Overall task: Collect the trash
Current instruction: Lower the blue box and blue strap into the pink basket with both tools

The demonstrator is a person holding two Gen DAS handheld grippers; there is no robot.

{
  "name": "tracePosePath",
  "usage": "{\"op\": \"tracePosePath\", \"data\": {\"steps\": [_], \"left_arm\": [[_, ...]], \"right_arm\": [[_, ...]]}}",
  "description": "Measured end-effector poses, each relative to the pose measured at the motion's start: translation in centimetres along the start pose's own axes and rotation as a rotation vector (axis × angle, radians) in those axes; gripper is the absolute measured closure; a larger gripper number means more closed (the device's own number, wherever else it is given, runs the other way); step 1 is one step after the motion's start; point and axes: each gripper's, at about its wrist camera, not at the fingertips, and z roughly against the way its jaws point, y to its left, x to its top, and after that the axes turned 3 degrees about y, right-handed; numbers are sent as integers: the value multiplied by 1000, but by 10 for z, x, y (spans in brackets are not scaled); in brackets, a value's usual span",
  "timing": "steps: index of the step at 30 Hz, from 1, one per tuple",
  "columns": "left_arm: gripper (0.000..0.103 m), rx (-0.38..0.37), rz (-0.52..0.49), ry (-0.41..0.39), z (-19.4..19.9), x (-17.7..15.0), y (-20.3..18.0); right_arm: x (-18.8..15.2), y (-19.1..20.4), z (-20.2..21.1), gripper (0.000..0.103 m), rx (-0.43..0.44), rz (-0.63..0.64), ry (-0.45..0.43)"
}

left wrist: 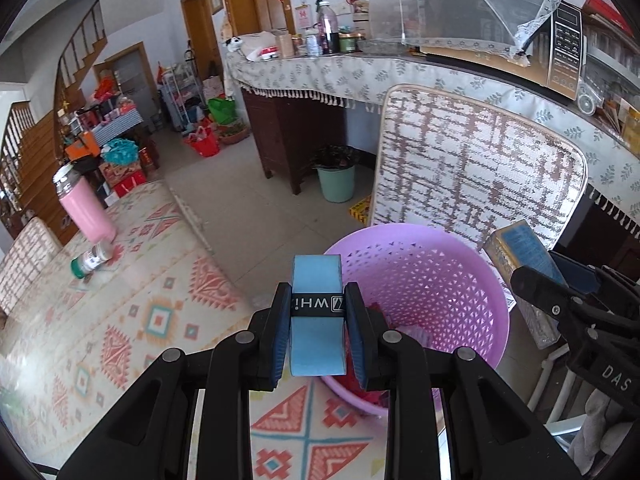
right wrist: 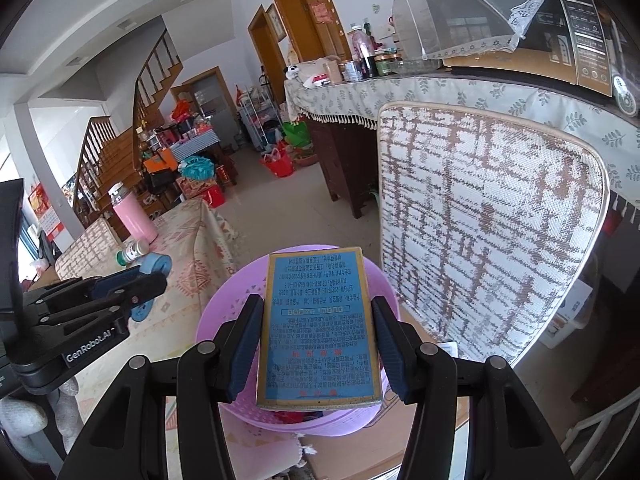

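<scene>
My left gripper [left wrist: 316, 320] is shut on a light blue roll with a black band [left wrist: 317, 312] and holds it by the near rim of the purple perforated trash basket [left wrist: 440, 276]. My right gripper [right wrist: 316, 340] is shut on a flat blue box with gold edges and printed text [right wrist: 318, 328], held above the same basket [right wrist: 236, 304]. In the left wrist view the box [left wrist: 520, 248] and right gripper [left wrist: 560, 292] show over the basket's right rim. In the right wrist view the left gripper [right wrist: 148, 280] with its roll [right wrist: 156, 265] is at left. Red trash lies in the basket [left wrist: 360, 380].
A patterned cloth covers the table [left wrist: 140, 320]; a pink flask [left wrist: 86, 208] and a small green-capped bottle [left wrist: 90, 262] are on it at far left. A woven chair back [left wrist: 472, 172] stands behind the basket. A sideboard with a microwave [left wrist: 560, 40] is beyond.
</scene>
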Motion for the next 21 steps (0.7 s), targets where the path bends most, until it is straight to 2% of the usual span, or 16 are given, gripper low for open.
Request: {"op": "tracePosePath", "data": {"steps": [7,14,21], "left_arm": [[78,-18,-20,3,-14,10,-10],[78,-74,8,38,-31,13,-11],[78,-93,18,67,-44,10,-12]], "right_arm": [[7,-7,-7,44,-6,-11,1],[11,-9,-19,44,-11,-11,3],[8,-13,-25,44,-16,-21,16]]}}
